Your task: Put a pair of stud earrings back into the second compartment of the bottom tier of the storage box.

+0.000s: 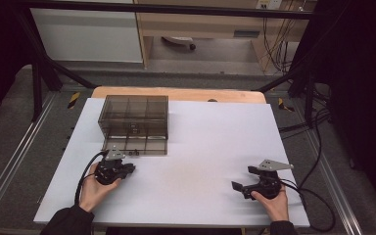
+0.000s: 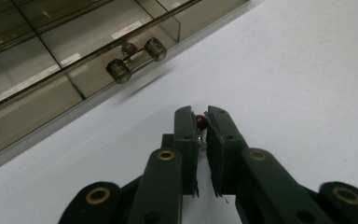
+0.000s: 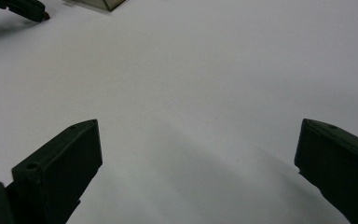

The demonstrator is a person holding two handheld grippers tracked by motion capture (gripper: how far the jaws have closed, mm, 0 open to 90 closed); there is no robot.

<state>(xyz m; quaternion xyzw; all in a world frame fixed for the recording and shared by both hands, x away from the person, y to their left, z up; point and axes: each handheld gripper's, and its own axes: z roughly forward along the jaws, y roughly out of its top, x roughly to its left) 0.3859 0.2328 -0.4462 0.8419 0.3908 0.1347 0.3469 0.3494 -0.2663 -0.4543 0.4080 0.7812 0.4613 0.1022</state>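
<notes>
So far, the left claw (image 2: 201,122) is clamped on a small red bead (image 2: 201,121) just in front of the smoky drawer box (image 1: 134,123); stowing it remains. Right claw (image 3: 198,149), jaws apart, waits well away.

Both grippers are matte black, each trailing a black cable and topped by a grey three-cornered plate. Behind the left gripper (image 2: 201,116) jaws, the linkage arms carry brass-coloured pivot bushings (four show). The right gripper (image 3: 198,149) has blocky, flat-faced jaws with small screw holes. The person's sleeves are dark.
</notes>
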